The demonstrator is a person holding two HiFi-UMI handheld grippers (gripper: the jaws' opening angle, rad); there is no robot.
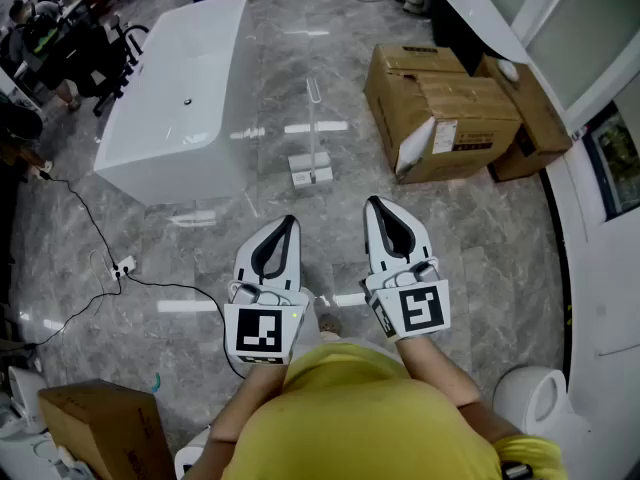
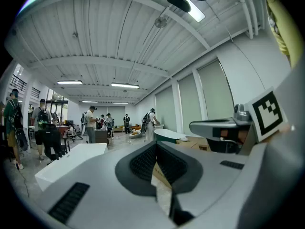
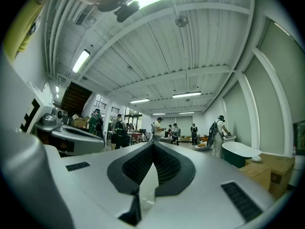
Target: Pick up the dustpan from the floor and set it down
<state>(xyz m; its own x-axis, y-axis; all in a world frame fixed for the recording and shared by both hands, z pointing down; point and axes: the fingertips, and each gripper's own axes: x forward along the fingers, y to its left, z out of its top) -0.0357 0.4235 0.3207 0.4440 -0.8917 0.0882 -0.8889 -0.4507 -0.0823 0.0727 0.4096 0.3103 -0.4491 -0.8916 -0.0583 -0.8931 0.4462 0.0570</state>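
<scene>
The dustpan (image 1: 311, 168) is white with a long upright handle (image 1: 314, 98). It stands on the grey marble floor ahead of me, between a bathtub and cardboard boxes. My left gripper (image 1: 290, 221) and right gripper (image 1: 373, 203) are held level side by side above the floor, well short of the dustpan. Both have their jaws shut with nothing between them. The left gripper view shows the left gripper (image 2: 156, 146) with its tips meeting, and the right gripper view shows the same for the right gripper (image 3: 152, 146). Neither gripper view shows the dustpan.
A white bathtub (image 1: 180, 98) stands at the left and stacked cardboard boxes (image 1: 440, 108) at the right. A cable with a power strip (image 1: 125, 266) runs over the floor at the left. Another box (image 1: 100, 428) sits near my feet, a toilet (image 1: 535, 398) at the lower right. Several people stand far off.
</scene>
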